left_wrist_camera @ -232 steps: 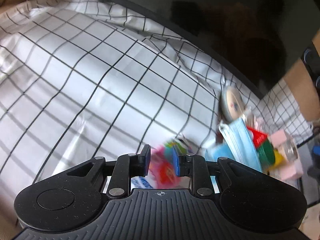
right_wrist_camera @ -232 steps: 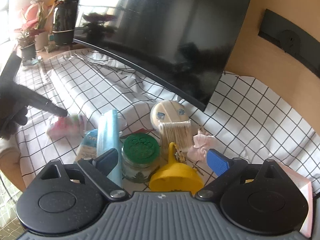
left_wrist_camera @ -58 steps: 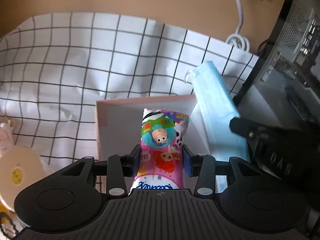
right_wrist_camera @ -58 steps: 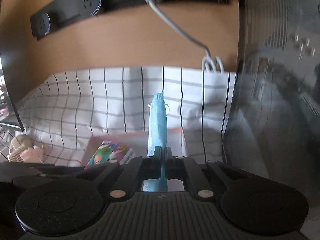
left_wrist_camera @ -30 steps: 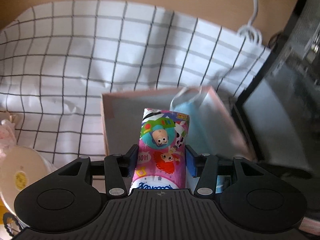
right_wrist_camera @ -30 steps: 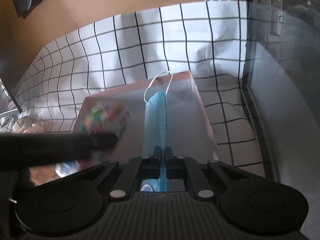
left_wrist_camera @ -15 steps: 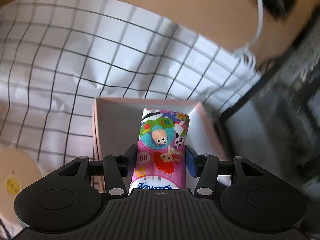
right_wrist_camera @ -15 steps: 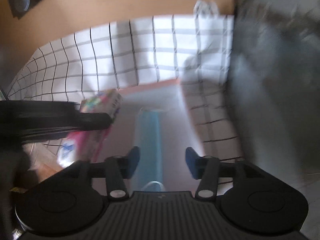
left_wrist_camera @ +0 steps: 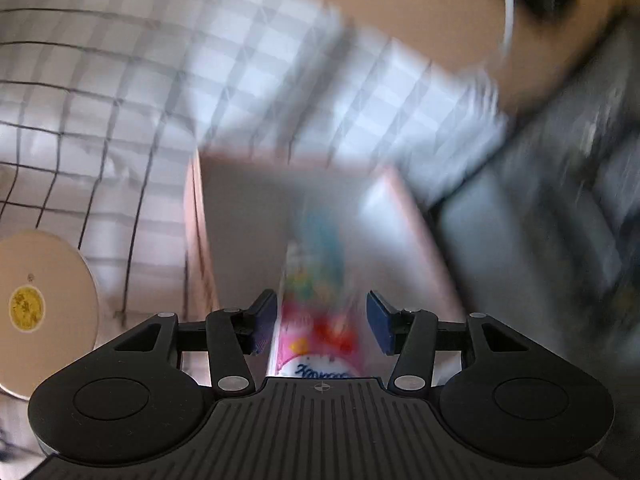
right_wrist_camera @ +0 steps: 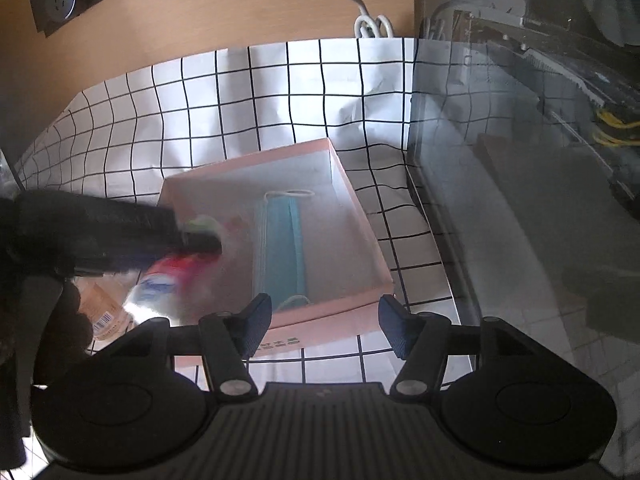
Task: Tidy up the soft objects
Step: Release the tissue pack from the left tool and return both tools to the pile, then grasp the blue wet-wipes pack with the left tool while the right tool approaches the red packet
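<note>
Let go of the mask [right_wrist_camera: 280, 248] with the right gripper [right_wrist_camera: 324, 320]: jaws just been opening, now spread wide with nothing between them, only the near wall of the box [right_wrist_camera: 248, 160] showing through the gap. Lies flat along the box floor, toward the right side, one ear loop at the far end, one at the near end. Counts as one soft item put away.

Clamped on the pack [left_wrist_camera: 320, 264] with the left gripper [left_wrist_camera: 322, 320], as far as the heavy blur allows; pad contact on the right side hard to make out. Hangs over the left part of the box, not yet set down. From the right wrist view, shows as a red and white smear at the tip of the left gripper [right_wrist_camera: 192, 240], just left of the mask.

Against a second ago: then pinched tight on the mask, held upright on edge over the box; now dropped flat inside, with the right gripper pulled back and higher. Same grip on the pack then as now, but swung further in over the box. Probably next: lower the pack beside the mask and release.
</note>
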Available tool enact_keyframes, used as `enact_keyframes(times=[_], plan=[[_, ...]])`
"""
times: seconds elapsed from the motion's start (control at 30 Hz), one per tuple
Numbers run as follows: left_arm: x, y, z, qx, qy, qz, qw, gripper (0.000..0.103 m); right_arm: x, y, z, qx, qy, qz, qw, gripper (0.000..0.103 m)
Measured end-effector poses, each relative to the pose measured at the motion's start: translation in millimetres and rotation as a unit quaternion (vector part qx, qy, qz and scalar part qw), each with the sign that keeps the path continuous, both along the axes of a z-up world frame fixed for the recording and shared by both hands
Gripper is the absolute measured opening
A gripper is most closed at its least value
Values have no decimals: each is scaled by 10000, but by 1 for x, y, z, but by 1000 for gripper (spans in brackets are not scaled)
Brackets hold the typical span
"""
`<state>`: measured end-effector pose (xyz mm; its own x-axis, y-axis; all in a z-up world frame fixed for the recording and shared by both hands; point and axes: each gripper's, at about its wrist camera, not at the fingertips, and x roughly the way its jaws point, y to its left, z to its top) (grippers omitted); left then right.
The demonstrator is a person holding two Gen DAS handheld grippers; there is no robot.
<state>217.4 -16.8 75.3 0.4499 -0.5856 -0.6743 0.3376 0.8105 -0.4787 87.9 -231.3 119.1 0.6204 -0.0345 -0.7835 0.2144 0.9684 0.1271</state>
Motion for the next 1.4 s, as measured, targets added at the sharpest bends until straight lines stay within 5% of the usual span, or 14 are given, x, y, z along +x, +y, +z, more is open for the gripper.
enact_keyframes(times=[0.07,0.17,0.33,0.5,0.6,0.67,0.73,0.83,1.07,1.27,1.4], plan=[[-2,7,12,-476,-398,369,9974,54,-6,3,5,-70,-76,-4,9999,59],[1,3,29,-747,-615,187,9951,54,-13,2,11,-137,-148,3,9998,61],[-14,16,48,-453,-1058,-19,9934,54,-22,2,16,-128,-268,51,9995,63],[-56,91,57,-63,-1642,425,9855,54,-22,29,34,-87,-744,541,9957,64],[-82,162,57,491,-1975,1333,9699,54,-19,63,45,-217,-1039,1061,9887,67],[-97,215,52,950,-2044,2207,9489,54,-16,89,51,-229,-1163,1401,9830,70],[-107,256,43,1322,-1887,2833,9310,54,-10,115,55,-166,-1186,1726,9777,70],[-112,307,20,1623,-1335,3341,9188,54,5,159,65,4,-1032,2325,9671,70],[-102,347,-25,1844,-680,3186,9273,54,63,275,132,299,-1046,3289,9381,72],[-97,349,-33,2098,-1016,2521,9392,59,91,368,151,70,-750,3950,9156,72],[-96,368,-34,2367,-1089,2447,9339,67,99,405,142,-149,-252,4256,9045,72]])
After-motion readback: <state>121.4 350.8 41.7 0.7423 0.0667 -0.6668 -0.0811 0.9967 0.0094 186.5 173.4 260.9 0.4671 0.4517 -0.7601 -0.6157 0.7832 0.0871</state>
